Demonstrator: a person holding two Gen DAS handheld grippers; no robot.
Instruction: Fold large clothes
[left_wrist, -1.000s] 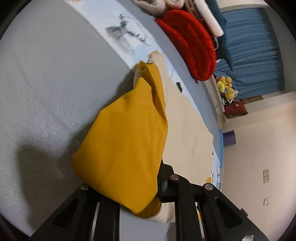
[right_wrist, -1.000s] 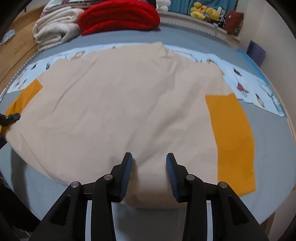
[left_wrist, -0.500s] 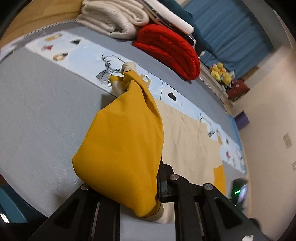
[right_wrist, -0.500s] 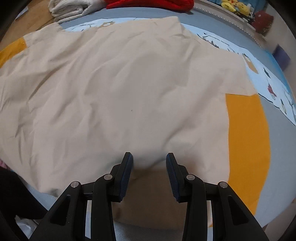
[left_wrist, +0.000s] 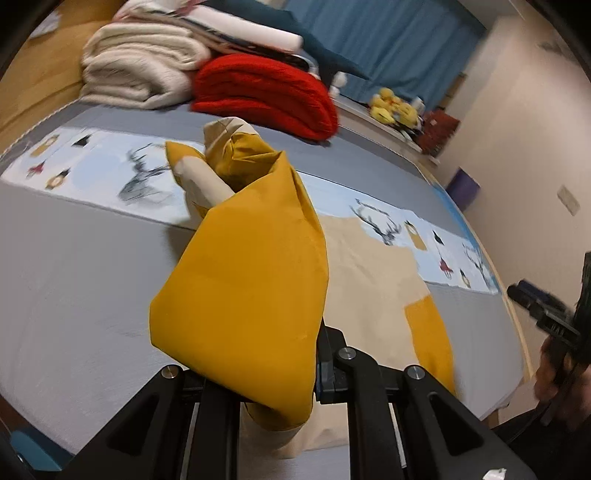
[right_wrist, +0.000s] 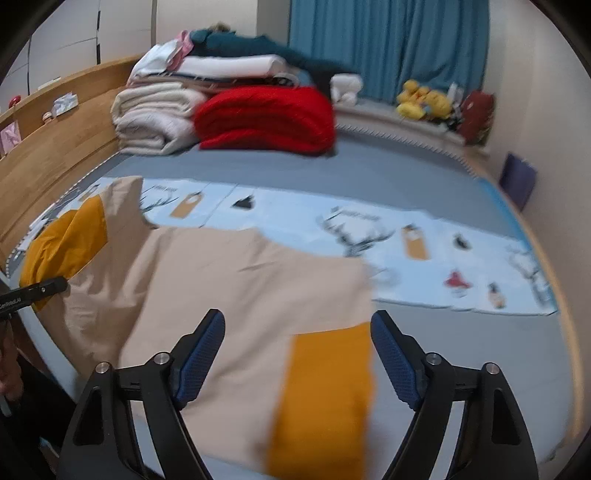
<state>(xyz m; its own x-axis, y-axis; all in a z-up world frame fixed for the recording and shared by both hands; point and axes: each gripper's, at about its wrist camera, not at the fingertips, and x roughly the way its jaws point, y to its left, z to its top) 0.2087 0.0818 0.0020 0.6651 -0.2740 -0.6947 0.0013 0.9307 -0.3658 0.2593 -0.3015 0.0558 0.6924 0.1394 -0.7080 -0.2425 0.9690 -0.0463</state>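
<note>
Left gripper (left_wrist: 280, 373) clamped narrow on mustard-yellow sleeve fabric (left_wrist: 243, 291) of large beige and mustard garment (left_wrist: 369, 295), sleeve lifted and bunched over the jaws, draping down both sides. Right gripper (right_wrist: 297, 354) jaws opening, wide apart, nothing pinched; blue textured pads (right_wrist: 201, 354) hovering above garment's near hem, other mustard sleeve panel (right_wrist: 325, 398) below and between them. Garment body spread flat on grey bed sheet (right_wrist: 406, 173), far edge overlapping pale blue printed strip with deer and small figures (right_wrist: 424, 243). Beyond, folded red knitted blanket (right_wrist: 266, 118) beside stacked cream blankets (right_wrist: 155, 118). Yellow plush toys (right_wrist: 424, 99) on ledge, blue curtain (right_wrist: 388, 44) behind. Wooden headboard (right_wrist: 55, 147) at left.
</note>
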